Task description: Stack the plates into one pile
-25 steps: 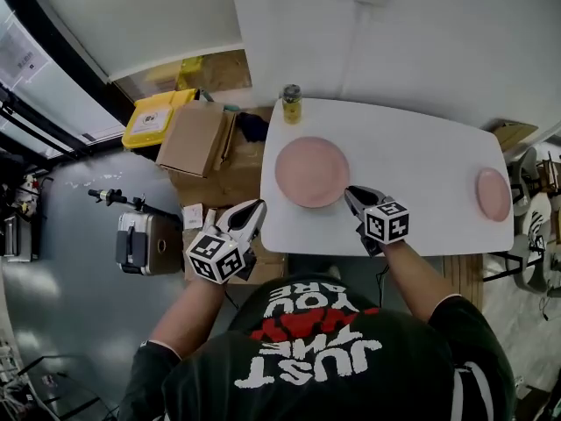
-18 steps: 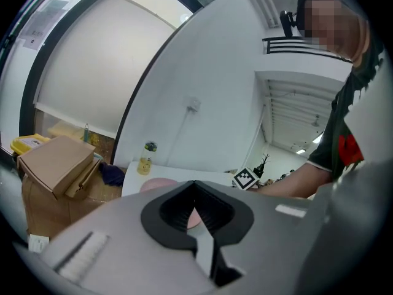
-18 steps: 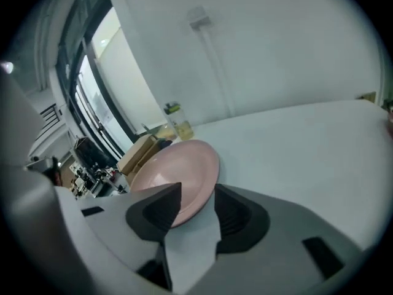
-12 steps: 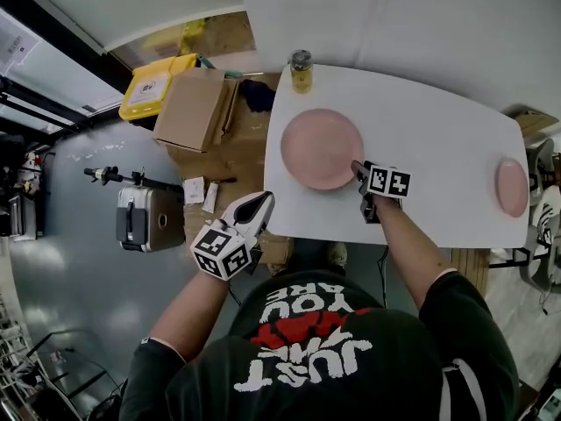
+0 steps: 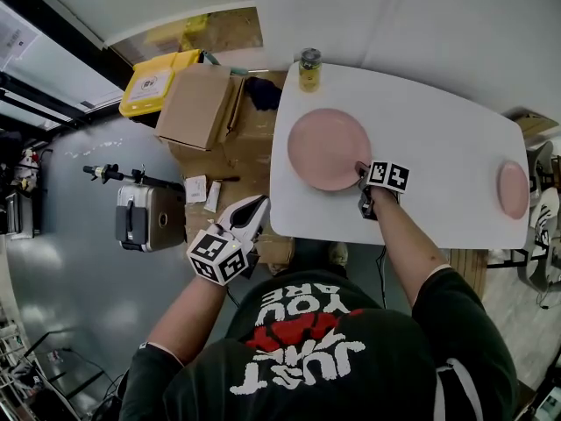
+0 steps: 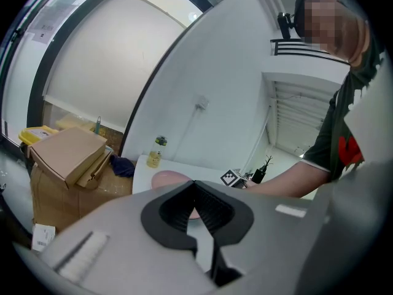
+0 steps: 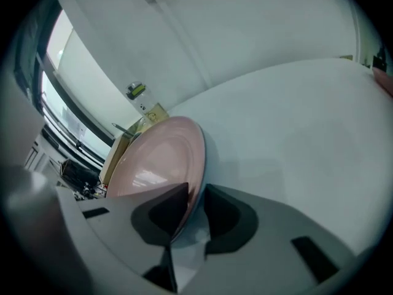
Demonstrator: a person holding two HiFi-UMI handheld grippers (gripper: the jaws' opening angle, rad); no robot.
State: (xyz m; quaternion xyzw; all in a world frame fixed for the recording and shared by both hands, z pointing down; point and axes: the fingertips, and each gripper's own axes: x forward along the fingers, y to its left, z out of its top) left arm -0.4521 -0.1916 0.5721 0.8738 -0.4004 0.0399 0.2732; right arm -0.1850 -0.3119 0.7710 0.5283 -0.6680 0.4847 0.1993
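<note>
A large pink plate (image 5: 329, 147) lies on the white table (image 5: 438, 147) at its near left. A smaller pink plate (image 5: 513, 189) sits at the table's right end. My right gripper (image 5: 361, 169) is at the large plate's near right rim. In the right gripper view its jaws are closing with the plate's (image 7: 163, 158) rim between them; a thin gap still shows beside one pad, and the right gripper (image 7: 195, 195) has not lifted the plate. My left gripper (image 5: 259, 204) hangs shut and empty off the table's near left corner, pointing toward the plate (image 6: 169, 178).
A yellow-liquid bottle (image 5: 308, 68) stands at the table's far left corner. Cardboard boxes (image 5: 197, 105) and a yellow bin (image 5: 158, 82) sit on the floor left of the table, with a grey case (image 5: 149, 226) nearer me.
My right gripper moved forward from the table's near edge to the large plate's rim, and its jaws now straddle that rim. The left gripper has barely moved.
</note>
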